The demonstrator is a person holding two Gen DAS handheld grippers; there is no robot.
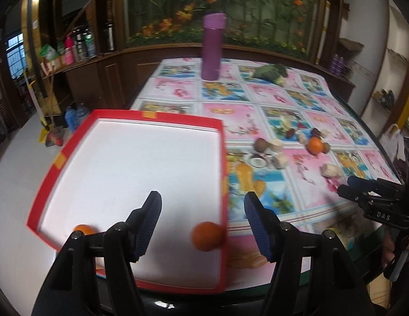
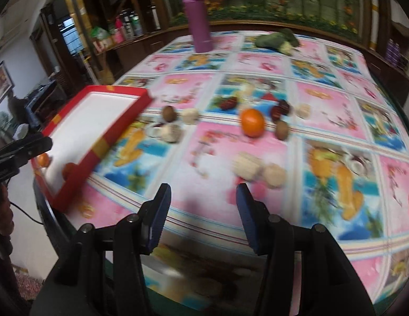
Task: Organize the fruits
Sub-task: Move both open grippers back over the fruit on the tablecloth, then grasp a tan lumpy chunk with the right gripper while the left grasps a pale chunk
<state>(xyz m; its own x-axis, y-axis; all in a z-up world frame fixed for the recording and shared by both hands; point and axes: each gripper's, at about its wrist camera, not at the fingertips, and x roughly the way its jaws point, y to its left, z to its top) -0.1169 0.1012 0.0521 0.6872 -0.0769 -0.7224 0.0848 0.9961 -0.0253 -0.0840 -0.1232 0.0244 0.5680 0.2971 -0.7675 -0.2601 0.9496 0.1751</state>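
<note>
A red-rimmed tray (image 1: pixel 220 158) with a white floor lies at the table's left front corner; it also shows in the right wrist view (image 2: pixel 120 129). Two oranges lie in it, one (image 1: pixel 207 236) by the right wall, one (image 1: pixel 83 229) at the near left, half hidden by my fingers. My left gripper (image 1: pixel 203 205) hovers open and empty above the tray. A third orange (image 2: pixel 252 122) lies on the cloth among brown kiwis (image 2: pixel 169 112), dark red fruits (image 2: pixel 279 110) and pale round pieces (image 2: pixel 248 166). My right gripper (image 2: pixel 203 193) is open and empty, near the front edge.
A purple bottle (image 1: pixel 212 47) stands at the back of the table; it also shows in the right wrist view (image 2: pixel 198 15). Green vegetables (image 2: pixel 278 40) lie at the back right. A cartoon-print cloth (image 2: pixel 336 121) covers the table. Shelves with bottles (image 1: pixel 78 47) stand at the left.
</note>
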